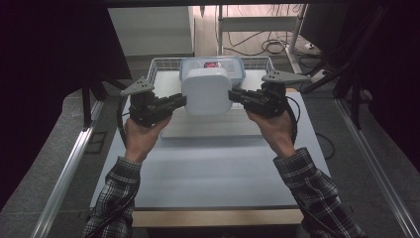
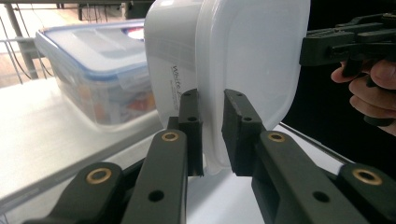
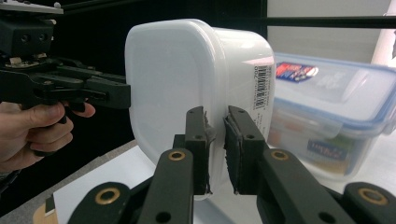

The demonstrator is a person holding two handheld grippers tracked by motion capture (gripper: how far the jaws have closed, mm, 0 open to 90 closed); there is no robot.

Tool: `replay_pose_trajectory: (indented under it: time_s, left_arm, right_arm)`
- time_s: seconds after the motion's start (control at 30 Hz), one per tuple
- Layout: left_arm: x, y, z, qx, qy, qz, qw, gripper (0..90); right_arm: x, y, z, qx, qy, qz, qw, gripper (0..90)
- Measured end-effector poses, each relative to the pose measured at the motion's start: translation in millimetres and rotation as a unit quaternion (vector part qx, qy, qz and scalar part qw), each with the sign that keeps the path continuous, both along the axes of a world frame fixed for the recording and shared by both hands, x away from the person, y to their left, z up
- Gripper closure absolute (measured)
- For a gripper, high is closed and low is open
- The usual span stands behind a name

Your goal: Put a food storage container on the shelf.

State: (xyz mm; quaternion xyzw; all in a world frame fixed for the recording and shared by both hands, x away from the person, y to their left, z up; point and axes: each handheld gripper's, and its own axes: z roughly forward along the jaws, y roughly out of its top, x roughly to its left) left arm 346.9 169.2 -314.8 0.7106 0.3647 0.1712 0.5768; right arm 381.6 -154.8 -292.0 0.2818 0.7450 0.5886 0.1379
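Observation:
A white plastic container with its lid on is held up in the air above the table, lid side facing the high camera. My left gripper is shut on its left rim, and my right gripper is shut on its right rim. In the left gripper view the jaws of my left gripper pinch the container's lid edge. From the right gripper view, my right gripper clamps the rim of the container, which carries a barcode label on its side.
A clear lidded box with a blue-trimmed lid holds colourful items and sits in a wire basket at the table's far edge. A flat white board lies below the held container. The pale blue table stretches toward the person.

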Motion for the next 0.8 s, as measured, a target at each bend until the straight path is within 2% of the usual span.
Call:
replay_pose_trajectory:
  time_s: [0.3, 0.5, 0.8]
  left_arm:
    - [9.8, 0.3, 21.9, 0.007, -0.01, 0.002, 0.9999, 78.9]
    - [22.9, 1.3, 30.6, 0.005, -0.013, 0.001, 0.9999, 78.9]
    - [46.9, -6.1, 38.9, 0.014, -0.009, 0.008, 0.9998, 79.0]
  right_arm:
    - [8.4, 2.0, 19.0, 0.004, -0.012, -0.006, 0.9999, 79.5]
    - [17.8, 4.1, 30.0, 0.003, -0.017, -0.012, 0.9998, 79.4]
    - [41.6, 2.4, 33.3, 0.008, -0.013, -0.031, 0.9994, 78.7]
